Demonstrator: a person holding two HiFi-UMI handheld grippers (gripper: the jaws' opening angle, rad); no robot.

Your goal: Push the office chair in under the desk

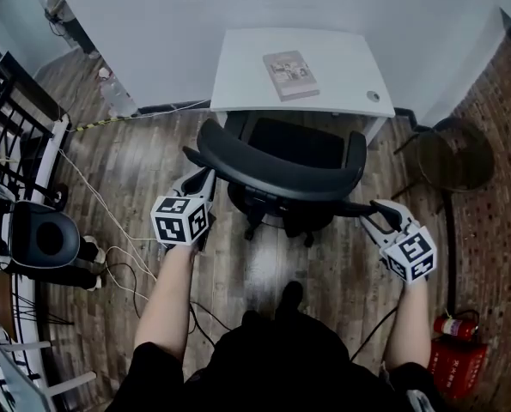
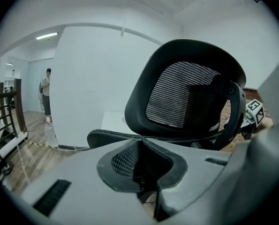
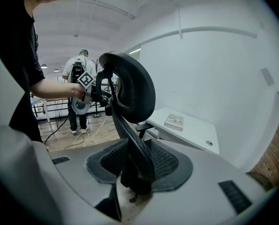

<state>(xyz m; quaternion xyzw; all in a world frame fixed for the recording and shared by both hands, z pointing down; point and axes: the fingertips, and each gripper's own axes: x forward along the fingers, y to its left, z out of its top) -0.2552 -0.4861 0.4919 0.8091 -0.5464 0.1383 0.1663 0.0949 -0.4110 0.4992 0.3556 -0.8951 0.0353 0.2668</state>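
Behind the office chair, you stand square with one gripper on each flank of its backrest. The seat noses under the front edge of the white desk, while the backrest and wheeled base are out on the wooden floor. The left gripper has its jaws drawn close on the backrest's left edge, the dark rim sitting in the narrow slot between the pads. The right gripper stands about half open, its ribbed pads clamped on the slim right-hand edge of the frame, which runs up between the jaws in that gripper's own view. Holding both edges at matching height looks deliberate: an even push from two sides should stop the seat swivelling and hold it in line with the opening between the desk's legs. The job appears roughly half done, with the chair left to roll forward until the backrest nears the desktop. A book lies toward the back of the desk, well clear of the chair. Loose cables trail across the floor at your left, beside the wheels' line and not across it. The armrest, near the desk's front edge, is the part to watch; from above you cannot tell whether it will pass underneath.
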